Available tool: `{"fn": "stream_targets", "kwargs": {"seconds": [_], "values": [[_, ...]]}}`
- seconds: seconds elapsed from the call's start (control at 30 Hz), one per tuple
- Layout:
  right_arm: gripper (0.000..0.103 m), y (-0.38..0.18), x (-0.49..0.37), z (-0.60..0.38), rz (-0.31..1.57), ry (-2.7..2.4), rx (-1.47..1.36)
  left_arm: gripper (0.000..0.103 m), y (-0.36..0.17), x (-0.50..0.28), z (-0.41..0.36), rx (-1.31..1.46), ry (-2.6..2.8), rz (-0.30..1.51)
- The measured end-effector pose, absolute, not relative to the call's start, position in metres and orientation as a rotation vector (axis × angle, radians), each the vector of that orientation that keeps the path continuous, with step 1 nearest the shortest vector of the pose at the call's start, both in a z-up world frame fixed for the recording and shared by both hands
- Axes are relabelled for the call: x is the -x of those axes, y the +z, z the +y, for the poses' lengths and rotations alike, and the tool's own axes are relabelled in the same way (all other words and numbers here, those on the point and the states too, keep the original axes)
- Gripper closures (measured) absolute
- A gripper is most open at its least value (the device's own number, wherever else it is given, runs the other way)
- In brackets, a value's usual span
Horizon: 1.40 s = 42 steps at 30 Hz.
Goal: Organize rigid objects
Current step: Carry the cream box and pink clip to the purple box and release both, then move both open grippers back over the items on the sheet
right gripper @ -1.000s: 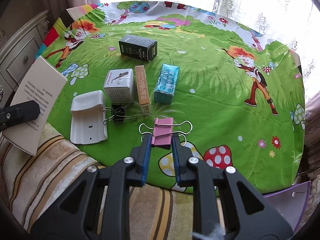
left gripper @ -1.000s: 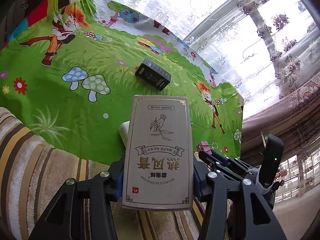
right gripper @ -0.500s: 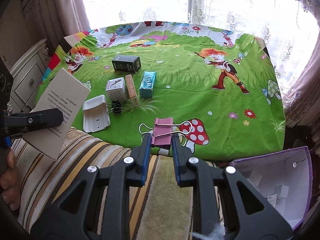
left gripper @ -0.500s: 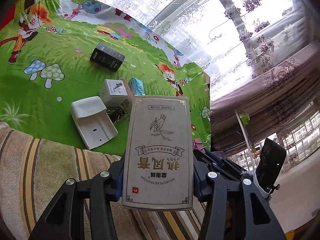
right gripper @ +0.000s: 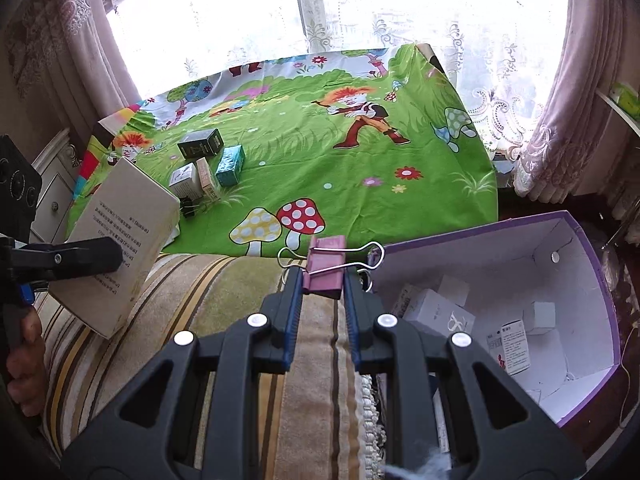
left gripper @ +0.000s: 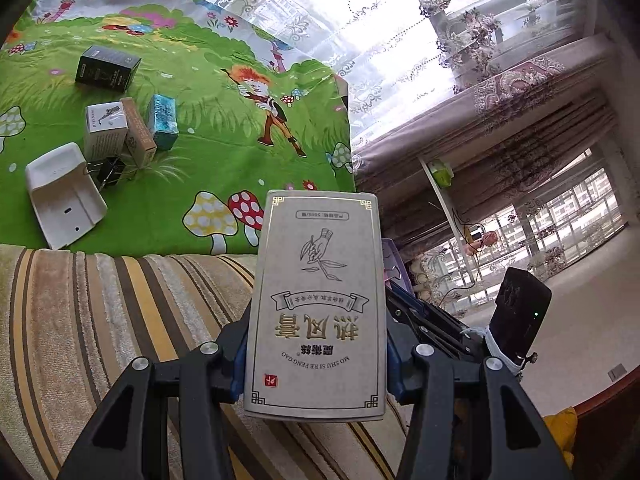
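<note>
My left gripper [left gripper: 316, 352] is shut on a tall grey box with gold lettering [left gripper: 318, 304], held upright above the striped cloth; the same grey box [right gripper: 120, 240] shows at the left of the right wrist view, clamped by the left gripper [right gripper: 80, 260]. My right gripper [right gripper: 322, 280] is shut on a pink binder clip [right gripper: 324, 264], held over the striped cloth next to the purple box [right gripper: 592, 280]. On the green cartoon cloth [left gripper: 224, 128] lie a black box [left gripper: 107, 69], a white box [left gripper: 105, 126], a tan box [left gripper: 138, 132], a teal box [left gripper: 162, 120], a black binder clip [left gripper: 106, 170] and a white plastic holder [left gripper: 64, 196].
The purple box, white inside, sits at the right and holds several small white cartons [right gripper: 440, 312]. A striped towel [right gripper: 240, 320] covers the near surface. Lace curtains [right gripper: 360, 8] and a window lie behind the table. A person's hand [right gripper: 24, 360] grips the left tool.
Both grippers have drawn back from the green cloth and swung right, each keeping its load. The purple box has come into the right wrist view; the objects on the cloth look smaller and farther.
</note>
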State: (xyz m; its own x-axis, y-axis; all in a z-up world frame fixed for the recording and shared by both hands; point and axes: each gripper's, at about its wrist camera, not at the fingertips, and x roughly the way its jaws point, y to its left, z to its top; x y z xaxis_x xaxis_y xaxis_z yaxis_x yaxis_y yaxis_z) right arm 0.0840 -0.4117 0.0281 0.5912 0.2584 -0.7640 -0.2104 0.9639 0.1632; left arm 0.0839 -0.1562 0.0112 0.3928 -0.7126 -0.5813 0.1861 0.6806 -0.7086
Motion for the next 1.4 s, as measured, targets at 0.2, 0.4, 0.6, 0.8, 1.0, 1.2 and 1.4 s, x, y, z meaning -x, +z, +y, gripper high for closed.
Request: {"fn": "stream_targets", "kwargs": {"seconds": [0.2,0.4,0.6,0.8,1.0,1.2,1.4], "values": [[0.079,0.030,-0.072,-0.448,0.884,0.207,-0.099,0.051,0.012,-0.081,-0.189,0.584,-0.717,1.054],[0.079,0.036,-0.062,-0.483,0.861,0.128,-0.126,0.051,0.015,-0.078,-0.225,0.560,-0.823,1.081],[0.078,0.041,-0.054,-0.511,0.845,0.042,-0.154,0.040,0.014,-0.074,-0.260,0.504,-0.907,1.115],[0.076,0.040,-0.054,-0.519,0.854,0.014,-0.158,0.025,0.011,-0.073,-0.265,0.492,-0.913,1.147],[0.069,0.041,-0.055,-0.517,0.853,0.021,-0.159,0.025,0.012,-0.073,-0.262,0.500,-0.903,1.143],[0.065,0.040,-0.055,-0.513,0.853,0.036,-0.159,0.025,0.014,-0.073,-0.259,0.490,-0.888,1.132],[0.065,0.037,-0.057,-0.499,0.869,0.054,-0.100,0.025,0.021,-0.074,-0.247,0.448,-0.835,1.089]]}}
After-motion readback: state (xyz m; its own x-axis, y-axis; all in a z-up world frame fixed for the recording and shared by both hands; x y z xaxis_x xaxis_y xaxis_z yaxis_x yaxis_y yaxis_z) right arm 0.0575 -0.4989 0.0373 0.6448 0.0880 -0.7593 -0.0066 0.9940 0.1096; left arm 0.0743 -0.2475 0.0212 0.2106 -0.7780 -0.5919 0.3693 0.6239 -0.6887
